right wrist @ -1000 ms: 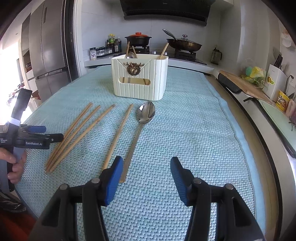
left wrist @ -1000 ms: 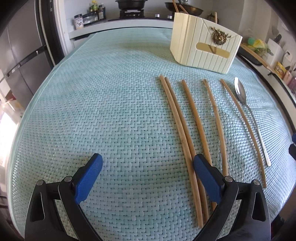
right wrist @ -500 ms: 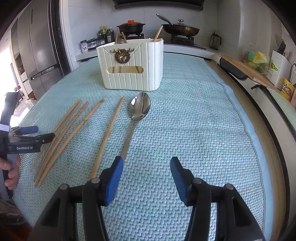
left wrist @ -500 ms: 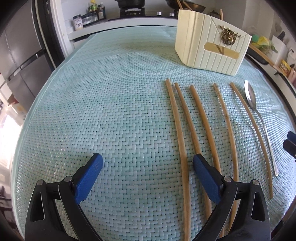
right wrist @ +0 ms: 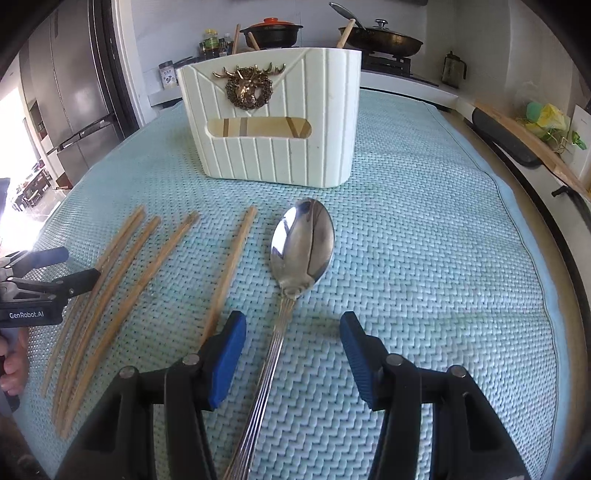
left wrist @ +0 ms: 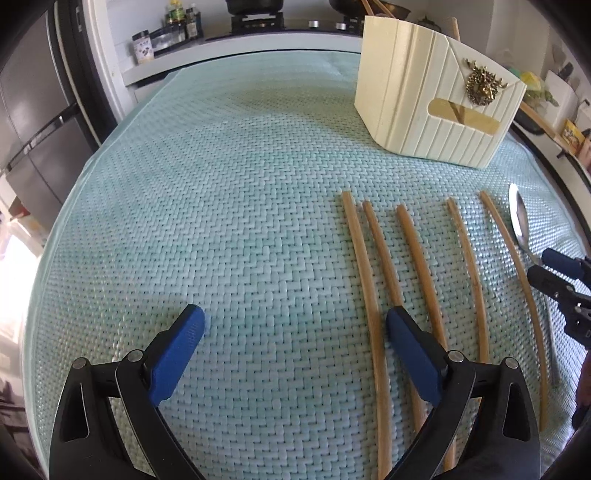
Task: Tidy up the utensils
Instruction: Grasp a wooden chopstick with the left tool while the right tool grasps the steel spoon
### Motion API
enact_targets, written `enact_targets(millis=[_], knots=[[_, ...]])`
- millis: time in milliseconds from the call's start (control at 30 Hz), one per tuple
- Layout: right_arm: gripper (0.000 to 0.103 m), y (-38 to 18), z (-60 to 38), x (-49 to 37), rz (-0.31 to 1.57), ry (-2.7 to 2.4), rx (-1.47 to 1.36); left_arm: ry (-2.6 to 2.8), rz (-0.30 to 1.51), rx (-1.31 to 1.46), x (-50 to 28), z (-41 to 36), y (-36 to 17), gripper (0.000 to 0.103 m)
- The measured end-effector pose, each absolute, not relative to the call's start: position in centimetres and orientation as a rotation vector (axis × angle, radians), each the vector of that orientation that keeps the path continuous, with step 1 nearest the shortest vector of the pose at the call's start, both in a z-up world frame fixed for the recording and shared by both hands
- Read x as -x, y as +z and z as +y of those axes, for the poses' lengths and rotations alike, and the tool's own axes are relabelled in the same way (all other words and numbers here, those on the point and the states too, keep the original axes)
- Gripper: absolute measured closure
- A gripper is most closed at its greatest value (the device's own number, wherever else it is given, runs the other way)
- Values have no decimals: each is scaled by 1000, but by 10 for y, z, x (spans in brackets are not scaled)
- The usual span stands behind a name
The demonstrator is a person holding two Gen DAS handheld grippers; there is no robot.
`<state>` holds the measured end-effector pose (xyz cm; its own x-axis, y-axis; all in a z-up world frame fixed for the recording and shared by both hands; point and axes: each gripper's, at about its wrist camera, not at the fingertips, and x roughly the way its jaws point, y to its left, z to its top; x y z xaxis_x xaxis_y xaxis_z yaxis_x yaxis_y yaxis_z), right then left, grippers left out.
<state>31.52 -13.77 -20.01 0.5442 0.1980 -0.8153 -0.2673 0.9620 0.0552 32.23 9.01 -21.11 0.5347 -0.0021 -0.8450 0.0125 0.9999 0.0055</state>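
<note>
Two grippers: both in view, each with blue-padded black fingers spread wide, nothing held.
Right gripper (right wrist: 291, 347): lower centre of the right wrist view, low over the mat; fingers straddle the handle of the spoon without touching it.
Silver metal spoon (right wrist: 301, 247): flat on the mat, centre of the frame, bowl pointing up-frame toward the holder, handle running down between the right fingers.
Left gripper (left wrist: 295, 332): bottom of the left wrist view; its right-hand pad sits over the lower part of the left-most chopsticks, contact unclear.
Five wooden chopsticks (left wrist: 417, 258): loose on the mat, roughly parallel, right half of the left wrist frame; the two left-most close together, the others spaced apart; the last one just beside the spoon.
Cream ribbed utensil holder (right wrist: 273, 118): upright, upper centre of the right wrist frame, brass deer-head badge on front, slot window below it; wooden sticks poke above its rim.
Pale green woven mat (left wrist: 221, 221): covers the table under everything.
Background: stove with dark pots (right wrist: 273, 33), top of frame.
</note>
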Motion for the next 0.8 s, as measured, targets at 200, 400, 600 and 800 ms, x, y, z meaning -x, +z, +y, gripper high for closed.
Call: enact_targets(millis=[200, 400, 600, 800], knots=[[49, -201, -127, -348, 954, 248, 97, -40, 1003, -20, -346, 87, -207, 21], [56, -201, -121, -364, 936, 225, 103, -66, 1002, -38, -361, 84, -205, 42], [61, -197, -126, -366, 918, 246, 62, -108, 989, -34, -363, 80, -202, 97], [61, -177, -139, -355, 856, 273, 21, -117, 971, 33, -352, 84, -192, 98]])
